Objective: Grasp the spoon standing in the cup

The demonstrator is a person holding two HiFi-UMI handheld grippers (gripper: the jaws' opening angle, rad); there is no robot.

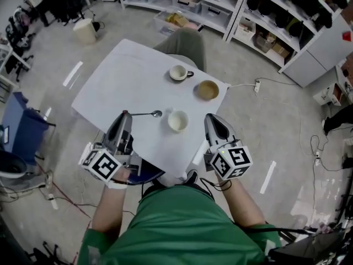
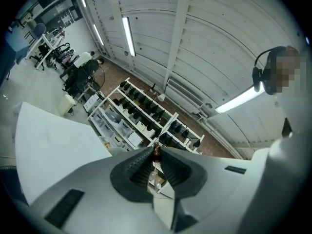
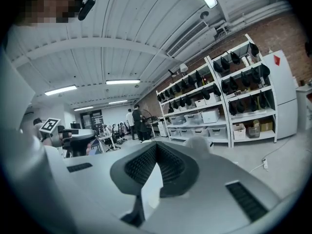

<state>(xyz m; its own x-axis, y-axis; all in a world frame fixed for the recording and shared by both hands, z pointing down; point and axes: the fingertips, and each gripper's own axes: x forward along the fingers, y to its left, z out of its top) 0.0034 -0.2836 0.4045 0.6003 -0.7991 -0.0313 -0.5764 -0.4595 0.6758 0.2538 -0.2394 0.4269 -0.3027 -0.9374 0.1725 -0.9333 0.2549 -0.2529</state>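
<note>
**A:** What's your left hand-held gripper (image 1: pixel 124 115) doing?

**B:** You're holding it over the near-left part of the worktop (image 1: pixel 110 76). The jaws are sitting almost together, pinching the handle end of the spoon (image 1: pixel 144 114). In the left gripper view a small dark bit is showing right between the tips.

**A:** Where's the spoon lying?

**B:** It's looking roughly level in the head view, sticking out to your right from the jaw tips. Its bowl end is pointing at the plain white cup (image 1: pixel 178 120) and ending just beside that cup's upper-left rim. I can't tell whether it's touching the worktop or hanging above it.

**A:** And the right one?

**B:** Your right hand-held gripper (image 1: pixel 212 118) is hovering just right of the same cup. Its jaws are meeting tip to tip, gripping nothing.

**A:** Anything else on the worktop?

**B:** A handled cup (image 1: pixel 179 72) and a brown bowl (image 1: pixel 208 89) are sitting toward the far edge, well apart from both grippers.
</note>
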